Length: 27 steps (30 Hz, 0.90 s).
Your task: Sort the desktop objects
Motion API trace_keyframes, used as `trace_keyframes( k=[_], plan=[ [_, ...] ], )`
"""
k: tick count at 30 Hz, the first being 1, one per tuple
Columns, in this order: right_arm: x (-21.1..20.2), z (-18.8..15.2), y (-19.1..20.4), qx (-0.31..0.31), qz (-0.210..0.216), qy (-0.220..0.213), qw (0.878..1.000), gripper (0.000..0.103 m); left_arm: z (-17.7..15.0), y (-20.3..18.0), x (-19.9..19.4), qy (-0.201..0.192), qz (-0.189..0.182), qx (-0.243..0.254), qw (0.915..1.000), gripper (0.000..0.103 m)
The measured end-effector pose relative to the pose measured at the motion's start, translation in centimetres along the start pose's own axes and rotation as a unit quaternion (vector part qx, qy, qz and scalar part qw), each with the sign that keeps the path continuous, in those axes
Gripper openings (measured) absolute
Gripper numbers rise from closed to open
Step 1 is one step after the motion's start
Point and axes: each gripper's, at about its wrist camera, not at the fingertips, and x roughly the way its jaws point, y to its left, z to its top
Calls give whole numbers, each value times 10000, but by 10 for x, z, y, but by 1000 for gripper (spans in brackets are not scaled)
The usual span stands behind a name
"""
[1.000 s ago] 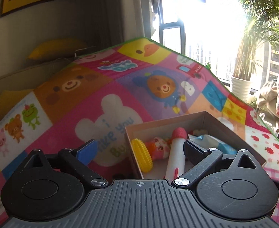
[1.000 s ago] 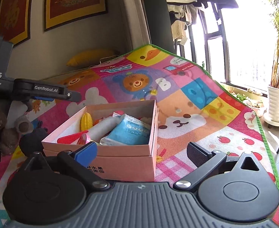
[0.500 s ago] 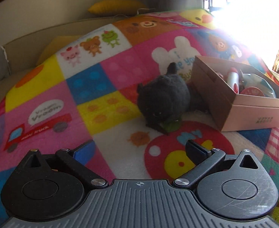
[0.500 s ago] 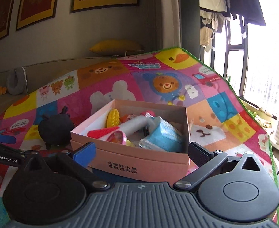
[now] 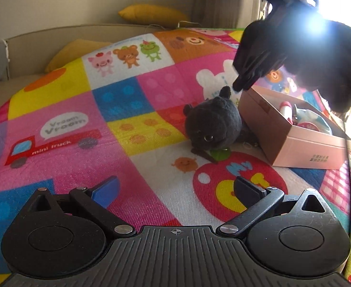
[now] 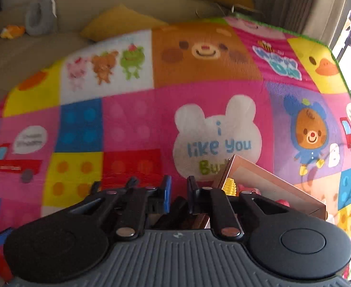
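Nearest in the left wrist view, the left gripper (image 5: pixel 176 190) hangs over the cartoon play mat (image 5: pixel 132 157) with its 2 fingers spread wide and nothing between them. Just past it lies the black plush toy (image 5: pixel 213 123), on its side on the mat, close beside the left wall of the pink cardboard box (image 5: pixel 304 153). The plush is round and dark grey-black, with small ears, 1 shiny eye showing and a green tag under its chin. Only this view shows the plush at all, and only here do the box's open top and its contents appear: a white and red tube (image 5: pixel 287 112) and a pale blue packet (image 5: pixel 311 119). Above the box hangs the right gripper (image 5: pixel 245 82), a dark shape against window glare.

The right wrist view looks steeply down, with its own fingers drawn almost together after just closing, a narrow gap left and nothing gripped. Right behind them sits one corner of the box (image 6: pixel 266 186) with a yellow ridged toy (image 6: pixel 230 187) inside. Farther off the mat (image 6: pixel 132 119) meets a beige sofa (image 6: pixel 32 55) with yellow cushions (image 6: pixel 120 21).
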Motion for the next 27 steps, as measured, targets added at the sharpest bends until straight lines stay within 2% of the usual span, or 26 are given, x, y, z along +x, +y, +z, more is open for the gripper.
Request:
trace_keyframes(
  k=[3, 6, 8, 10, 13, 15, 18, 21, 25, 27],
  plan=[
    [53, 10, 7, 34, -405, 615, 9973, 9, 0, 7, 1, 23, -52, -232, 9997, 103],
    [83, 12, 14, -61, -702, 813, 9942, 9, 0, 15, 2, 51, -114, -468, 9988, 103],
    [89, 10, 17, -94, -701, 932, 9931, 9, -1, 17, 2, 37, -164, -551, 9983, 103],
    [87, 3, 20, -89, -554, 1125, 9921, 9, -1, 18, 1, 6, -203, -564, 9982, 103],
    [72, -10, 25, -142, -421, 1180, 9920, 9, -1, 20, -4, -111, -397, -587, 9974, 103],
    [58, -20, 23, -73, -170, 1257, 9919, 9, -1, 23, -8, -199, -585, -646, 9960, 103],
    [33, -41, 26, -151, 175, 1283, 9915, 9, -2, 29, -10, -119, -766, -757, 9941, 103],
    [5, -68, 30, -243, 617, 1304, 9892, 9, -4, 31, -15, -30, -789, -771, 9939, 103],
    [-31, -107, 32, -416, 1161, 1245, 9845, 9, -7, 28, -20, 66, -644, -701, 9954, 103],
    [-44, -131, 30, -417, 1257, 1200, 9839, 9, -9, 23, -19, 155, -607, -627, 9961, 103]
  ],
)
